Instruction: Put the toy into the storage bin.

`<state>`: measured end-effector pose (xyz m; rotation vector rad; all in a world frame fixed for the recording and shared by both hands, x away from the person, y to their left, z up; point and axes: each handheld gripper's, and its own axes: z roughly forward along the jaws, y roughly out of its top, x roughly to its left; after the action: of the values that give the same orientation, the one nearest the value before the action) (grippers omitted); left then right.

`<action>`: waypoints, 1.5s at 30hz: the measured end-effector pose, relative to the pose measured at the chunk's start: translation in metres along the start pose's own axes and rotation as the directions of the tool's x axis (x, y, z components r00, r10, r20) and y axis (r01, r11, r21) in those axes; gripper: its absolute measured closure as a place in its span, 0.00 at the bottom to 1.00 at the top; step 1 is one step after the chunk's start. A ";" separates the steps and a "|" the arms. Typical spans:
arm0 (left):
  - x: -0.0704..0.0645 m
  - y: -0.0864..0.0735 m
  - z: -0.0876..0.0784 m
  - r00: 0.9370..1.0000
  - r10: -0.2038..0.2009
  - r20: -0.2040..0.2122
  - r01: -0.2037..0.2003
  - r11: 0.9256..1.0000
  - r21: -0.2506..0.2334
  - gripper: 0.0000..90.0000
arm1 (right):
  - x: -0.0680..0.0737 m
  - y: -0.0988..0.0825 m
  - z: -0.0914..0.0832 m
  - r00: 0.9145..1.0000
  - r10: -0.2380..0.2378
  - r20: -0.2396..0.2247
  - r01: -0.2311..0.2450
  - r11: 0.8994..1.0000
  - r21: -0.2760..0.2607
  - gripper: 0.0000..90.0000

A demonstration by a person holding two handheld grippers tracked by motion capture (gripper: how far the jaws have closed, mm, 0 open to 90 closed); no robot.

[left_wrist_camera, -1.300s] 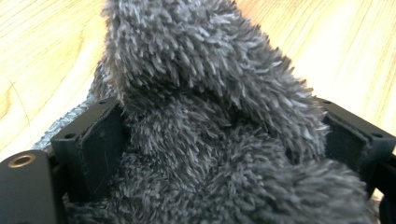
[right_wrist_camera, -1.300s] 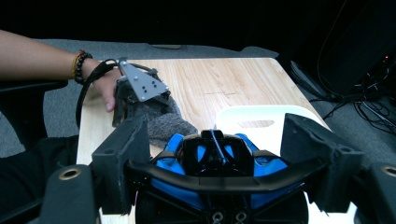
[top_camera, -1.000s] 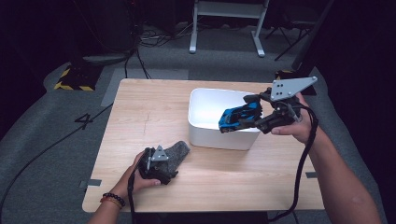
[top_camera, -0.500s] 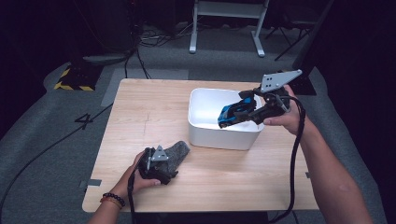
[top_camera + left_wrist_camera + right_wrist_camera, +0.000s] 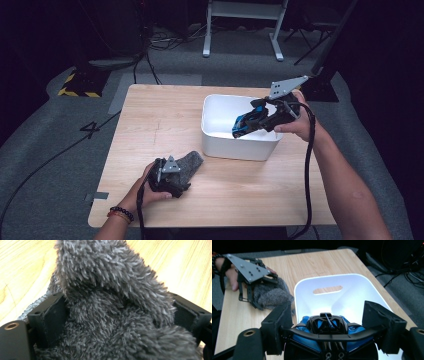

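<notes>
Two items, neither binned yet: right claw (image 5: 240,128) pinching blue toy car (image 5: 246,121) over white bin (image 5: 240,147), centre frame; left claw (image 5: 181,172) pinching grey fuzzy cloth (image 5: 187,162) on tabletop (image 5: 150,115), lower left.

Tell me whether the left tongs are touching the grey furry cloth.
Touching. In the left gripper view the grey furry cloth is bunched between the left tongs, fur pressed against both black pads.

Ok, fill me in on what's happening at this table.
A person works with a gripper in each hand. The right gripper holds a blue and black toy car between its jaws, above the open white bin. The left gripper rests on the wooden table, its jaws around a grey fuzzy cloth.
</notes>
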<state>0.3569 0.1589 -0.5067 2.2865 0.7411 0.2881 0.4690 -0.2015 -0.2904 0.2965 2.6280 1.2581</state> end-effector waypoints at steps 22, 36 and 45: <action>0.000 0.000 0.000 1.000 0.000 0.000 0.000 1.000 0.000 0.13 | -0.020 -0.022 0.037 0.998 -0.001 -0.056 0.010 0.988 0.155 0.27; 0.000 0.000 0.000 1.000 0.000 0.000 0.000 1.000 0.000 0.13 | -0.023 -0.032 0.053 0.998 -0.006 -0.070 0.022 0.973 0.229 0.27; 0.000 0.000 0.000 1.000 0.000 0.000 0.000 1.000 0.000 0.13 | -0.028 -0.040 0.051 0.999 0.005 -0.044 0.007 0.963 0.269 0.27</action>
<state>0.3569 0.1589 -0.5067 2.2862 0.7414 0.2886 0.5064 -0.1957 -0.3503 0.3133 2.8376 0.9138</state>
